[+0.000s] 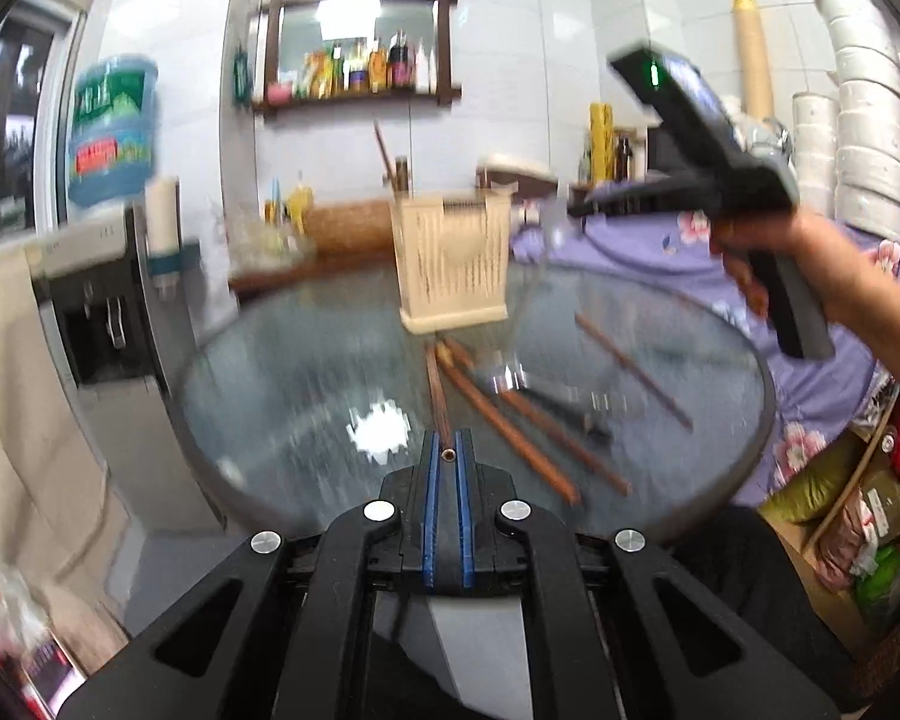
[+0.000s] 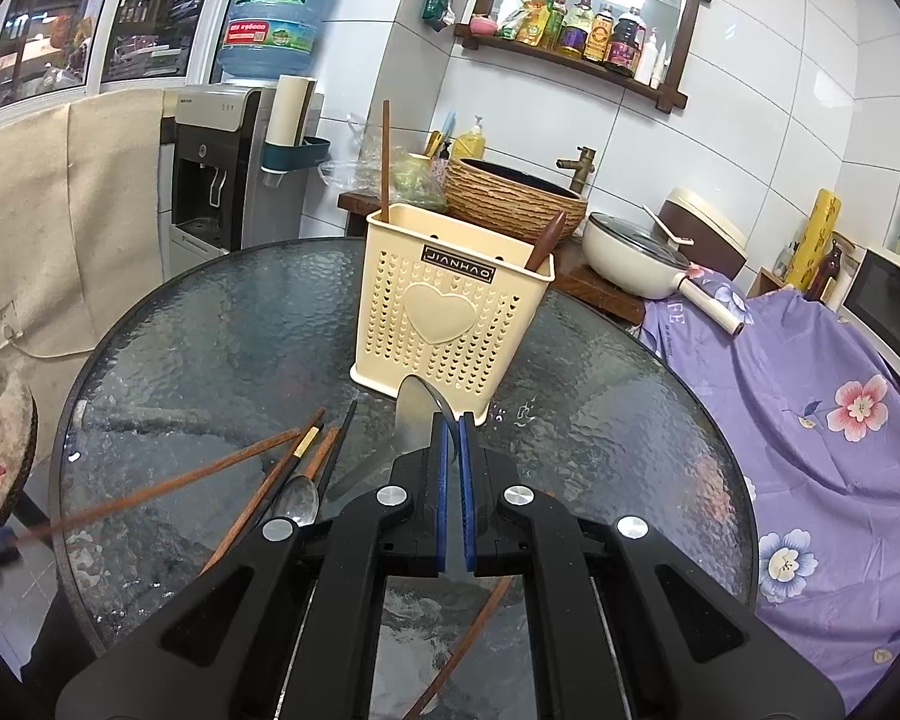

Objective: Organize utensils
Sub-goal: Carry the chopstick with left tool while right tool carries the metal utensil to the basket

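Left wrist view: the left claw (image 1: 448, 444) is seen clenched on the end of a brown chopstick (image 1: 437, 387), whose shaft runs forward over the glass desk (image 1: 258, 396) toward the cream holder (image 1: 450, 258). The picture is blurred, so fine contact cannot be judged. The right claw (image 1: 582, 207) is seen raised above the desk, near the holder's right side.

Right wrist view: the right claw (image 2: 453, 420) is shown clamped on a metal spoon (image 2: 417, 414), the bowl standing up and slightly left of the blue pads (image 2: 467, 438), just in front of the holder (image 2: 456, 312). Two items are already stood in the holder: a long wooden stick (image 2: 384, 162) at its left rear and a dark wooden handle (image 2: 547, 240) at its right. Loose chopsticks (image 2: 252, 456) and a second spoon (image 2: 299, 501) are left lying on the desk (image 2: 210, 330) to the left.

The step in hand is judged to be carrying both held pieces to the holder. For the next move, each piece would need to be lifted above the rim, tipped upright and let go over an open compartment; which compartment is free cannot be told. The spoon appears smooth and shiny, likely slippery in the pads.
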Tool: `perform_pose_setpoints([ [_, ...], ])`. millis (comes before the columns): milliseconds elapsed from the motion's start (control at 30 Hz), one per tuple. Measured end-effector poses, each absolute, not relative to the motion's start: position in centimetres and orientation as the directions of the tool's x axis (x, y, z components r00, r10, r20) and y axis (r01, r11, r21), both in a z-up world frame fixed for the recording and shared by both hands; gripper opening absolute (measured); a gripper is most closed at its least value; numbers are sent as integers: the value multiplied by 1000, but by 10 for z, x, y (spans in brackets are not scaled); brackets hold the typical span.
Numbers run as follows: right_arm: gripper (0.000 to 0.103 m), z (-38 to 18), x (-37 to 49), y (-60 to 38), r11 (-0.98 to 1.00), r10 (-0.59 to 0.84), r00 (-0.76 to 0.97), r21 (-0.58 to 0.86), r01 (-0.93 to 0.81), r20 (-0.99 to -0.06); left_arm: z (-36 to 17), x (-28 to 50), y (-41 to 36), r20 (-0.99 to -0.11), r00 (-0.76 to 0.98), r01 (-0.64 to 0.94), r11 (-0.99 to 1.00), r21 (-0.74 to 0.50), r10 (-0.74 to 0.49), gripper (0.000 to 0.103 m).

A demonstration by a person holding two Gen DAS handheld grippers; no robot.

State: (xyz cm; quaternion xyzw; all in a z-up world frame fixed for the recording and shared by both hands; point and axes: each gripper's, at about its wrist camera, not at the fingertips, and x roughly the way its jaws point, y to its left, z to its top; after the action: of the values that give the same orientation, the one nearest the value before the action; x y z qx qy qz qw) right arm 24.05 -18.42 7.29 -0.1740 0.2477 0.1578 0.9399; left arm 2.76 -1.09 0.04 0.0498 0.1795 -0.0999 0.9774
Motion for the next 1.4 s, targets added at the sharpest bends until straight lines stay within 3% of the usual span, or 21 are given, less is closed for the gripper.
perform_pose_setpoints([
  [233,4,77,241,-183,885,209,829,-260,-386,-518,48,56,-6,-250,949,219,972,84,-192,5],
  [500,4,81,245,-179,879,217,825,-264,-398,-522,77,87,4,-226,949,238,969,63,-219,5],
  [1400,3,120,298,-182,868,191,817,-294,-399,-544,172,224,3,-324,874,366,929,-53,-362,5],
])
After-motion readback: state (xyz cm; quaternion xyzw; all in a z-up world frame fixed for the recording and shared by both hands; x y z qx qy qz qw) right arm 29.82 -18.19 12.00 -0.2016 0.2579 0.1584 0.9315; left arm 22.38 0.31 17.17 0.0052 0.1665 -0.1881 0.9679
